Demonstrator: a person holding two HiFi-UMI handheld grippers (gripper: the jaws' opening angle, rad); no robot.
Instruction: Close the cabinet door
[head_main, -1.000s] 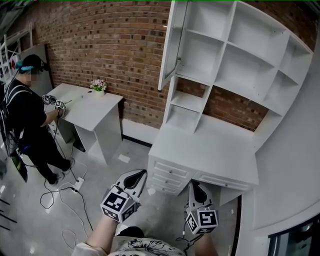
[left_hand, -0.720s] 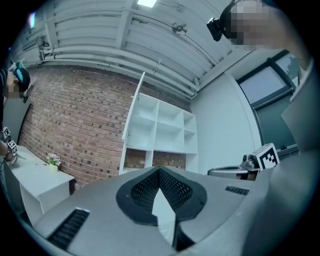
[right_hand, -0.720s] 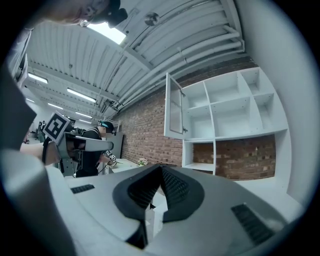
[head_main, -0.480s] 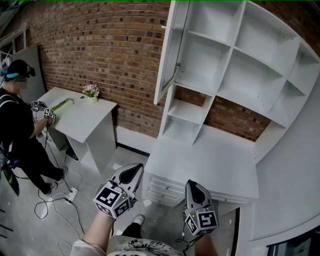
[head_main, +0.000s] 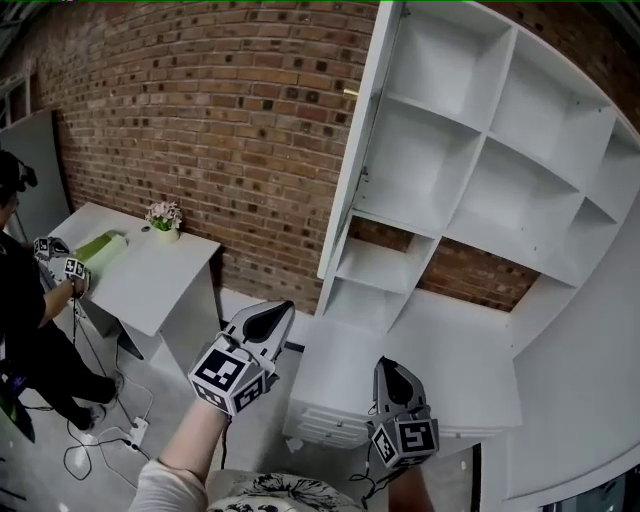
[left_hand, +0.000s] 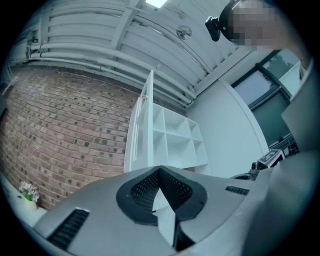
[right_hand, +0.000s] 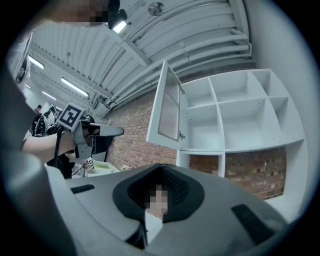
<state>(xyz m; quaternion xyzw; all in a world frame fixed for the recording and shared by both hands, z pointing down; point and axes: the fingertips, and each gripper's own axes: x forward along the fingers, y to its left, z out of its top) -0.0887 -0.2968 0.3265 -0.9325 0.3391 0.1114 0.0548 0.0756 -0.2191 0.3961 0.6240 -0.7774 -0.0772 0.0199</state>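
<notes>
The white cabinet door (head_main: 355, 150) stands open, swung out from the top left compartment of the white shelf unit (head_main: 500, 130) on the brick wall. It shows edge-on in the left gripper view as the door (left_hand: 136, 135) and as a glazed panel (right_hand: 167, 112) in the right gripper view. My left gripper (head_main: 280, 308) is shut and empty, raised below and left of the door's lower edge, apart from it. My right gripper (head_main: 385, 362) is shut and empty, lower down over the desk's front edge. Both gripper views, left (left_hand: 160, 169) and right (right_hand: 161, 167), show nothing between the tips.
A white desk (head_main: 450, 350) with drawers stands under the shelves. At left is a second white table (head_main: 150, 275) with a small flower pot (head_main: 163, 215). Another person (head_main: 20, 310) works there. Cables and a power strip (head_main: 130, 430) lie on the floor.
Both grippers have moved forward toward the shelf unit, which now looms larger and closer. The left gripper has also risen toward the open door. The door itself has not swung.
</notes>
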